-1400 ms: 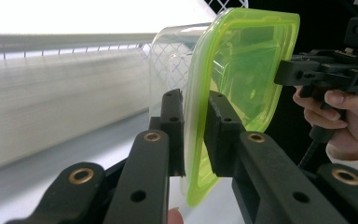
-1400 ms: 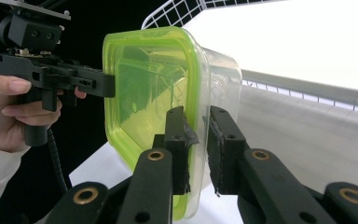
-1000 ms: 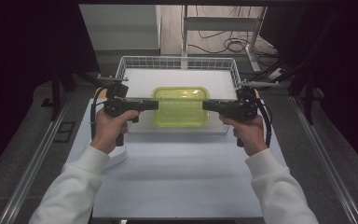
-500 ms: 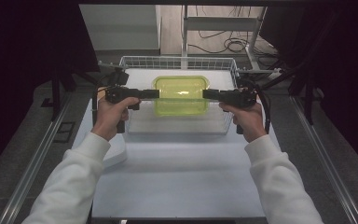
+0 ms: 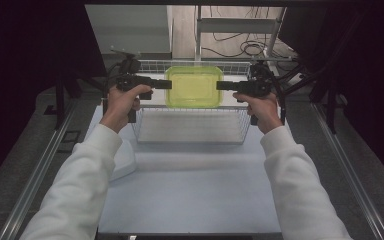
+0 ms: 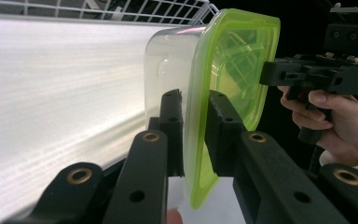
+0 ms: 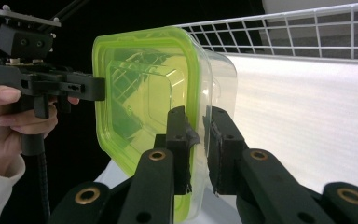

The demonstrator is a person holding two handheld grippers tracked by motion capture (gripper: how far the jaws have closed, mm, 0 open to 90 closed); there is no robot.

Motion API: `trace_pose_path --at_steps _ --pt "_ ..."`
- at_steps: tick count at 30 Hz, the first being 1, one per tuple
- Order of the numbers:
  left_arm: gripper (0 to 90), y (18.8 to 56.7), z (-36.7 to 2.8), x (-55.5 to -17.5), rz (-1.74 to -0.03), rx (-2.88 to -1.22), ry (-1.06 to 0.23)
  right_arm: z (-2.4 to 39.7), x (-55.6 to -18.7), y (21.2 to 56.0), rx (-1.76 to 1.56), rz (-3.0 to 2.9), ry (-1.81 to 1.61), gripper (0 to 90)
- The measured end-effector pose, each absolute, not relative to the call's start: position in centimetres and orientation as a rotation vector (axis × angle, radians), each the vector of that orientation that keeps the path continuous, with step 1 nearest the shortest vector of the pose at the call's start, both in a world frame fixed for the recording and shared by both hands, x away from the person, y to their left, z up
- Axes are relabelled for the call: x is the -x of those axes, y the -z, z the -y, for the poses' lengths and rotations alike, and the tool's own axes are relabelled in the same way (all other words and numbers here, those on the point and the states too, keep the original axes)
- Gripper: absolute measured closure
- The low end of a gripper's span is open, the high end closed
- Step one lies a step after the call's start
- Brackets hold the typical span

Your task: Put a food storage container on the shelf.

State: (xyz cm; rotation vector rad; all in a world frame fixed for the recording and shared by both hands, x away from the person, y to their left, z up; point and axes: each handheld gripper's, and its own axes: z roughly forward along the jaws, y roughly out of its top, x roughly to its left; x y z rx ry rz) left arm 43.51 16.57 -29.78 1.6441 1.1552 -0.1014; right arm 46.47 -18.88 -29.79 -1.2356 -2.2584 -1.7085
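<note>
A clear plastic container with a lime-green lid (image 5: 194,86) hangs in the air above the white wire basket (image 5: 190,131). My left gripper (image 5: 167,84) is shut on the lid's left rim, my right gripper (image 5: 220,85) on its right rim. In the left gripper view the black jaws pinch the green lid edge (image 6: 196,140), with the clear tub (image 6: 170,65) beyond and my right gripper (image 6: 279,74) on the far side. The right gripper view mirrors this: my jaws clamp the lid rim (image 7: 193,140), and my left gripper (image 7: 91,88) grips the opposite edge.
The wire basket stands at the middle of the pale table (image 5: 190,190), its floor bare. A white flat object (image 5: 125,157) lies on the table under my left sleeve. Dark frames and cables stand at both sides and behind.
Both grippers have carried the container away from me and a little upward, from above the basket's near part to above its far part. The grip on the lid has not changed.
</note>
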Motion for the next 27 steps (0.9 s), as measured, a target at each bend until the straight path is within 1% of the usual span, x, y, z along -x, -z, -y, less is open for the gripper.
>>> trace_pose_path --at_steps 7,14,19,27 --pt "79.2 30.9 -16.9 -45.7 -1.216 -1.635 0.134 18.2 -48.3 30.4 1.297 2.237 1.648 79.1" --pt "79.7 31.8 -17.0 -47.1 -1.252 -1.627 0.164 17.5 -49.9 30.5 1.384 2.238 1.551 79.1" --pt "78.9 32.5 -17.3 -48.2 -1.277 -1.573 0.248 17.7 -50.8 31.0 1.455 2.152 1.536 78.2" --pt "76.0 33.1 -17.1 -50.1 -1.372 -1.541 0.298 17.2 -52.3 31.8 1.605 2.034 1.469 74.2"
